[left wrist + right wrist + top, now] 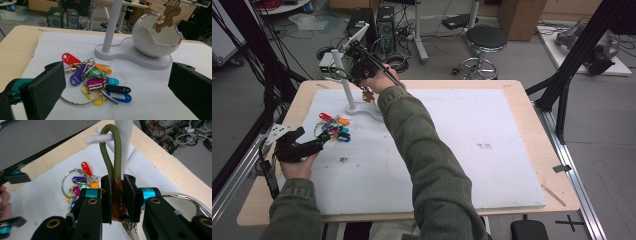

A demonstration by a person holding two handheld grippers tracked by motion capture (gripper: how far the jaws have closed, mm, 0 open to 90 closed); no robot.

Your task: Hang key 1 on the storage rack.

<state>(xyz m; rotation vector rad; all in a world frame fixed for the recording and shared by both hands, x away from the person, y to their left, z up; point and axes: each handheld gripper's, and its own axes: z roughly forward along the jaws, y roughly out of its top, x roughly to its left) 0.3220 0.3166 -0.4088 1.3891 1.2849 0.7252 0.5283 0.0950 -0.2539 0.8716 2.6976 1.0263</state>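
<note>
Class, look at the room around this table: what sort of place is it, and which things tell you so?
Probably a lab or workshop: computer towers and loose cables on the floor, a stool, black frame struts.

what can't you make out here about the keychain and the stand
- Right claw view: the lower part of the leather keychain is hidden between the right claw pads.
- Right claw view: the stand post top is cut off by the upper edge.
- High view: the bowl is hidden behind the sleeve.
- Tag lettering: too small.
</note>
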